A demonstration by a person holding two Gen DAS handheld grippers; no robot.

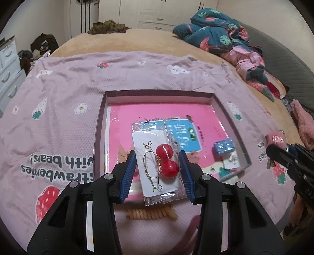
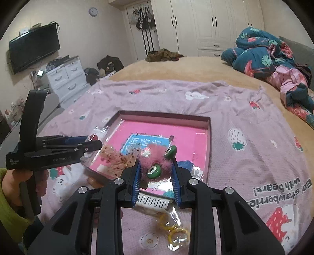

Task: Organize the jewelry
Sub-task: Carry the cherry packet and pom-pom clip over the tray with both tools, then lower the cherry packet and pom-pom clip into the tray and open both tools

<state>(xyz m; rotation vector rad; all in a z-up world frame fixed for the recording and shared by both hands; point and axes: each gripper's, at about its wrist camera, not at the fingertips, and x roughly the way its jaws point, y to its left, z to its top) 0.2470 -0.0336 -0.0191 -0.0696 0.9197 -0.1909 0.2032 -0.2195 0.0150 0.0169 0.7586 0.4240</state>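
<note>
Left gripper (image 1: pixel 159 172): two red-ball earrings (image 1: pixel 166 159)

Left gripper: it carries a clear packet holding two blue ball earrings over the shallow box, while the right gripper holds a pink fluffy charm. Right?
One detail is wrong: the ball earrings are red, as the left wrist view shows. The rest stands: the left gripper carries their clear packet over the shallow box, and the right gripper holds the pink fluffy charm.

wall TV (image 2: pixel 34 49) | white dresser (image 2: pixel 67 82) | teal floral quilt (image 1: pixel 214 31) | wall clock (image 2: pixel 93 11)
</note>
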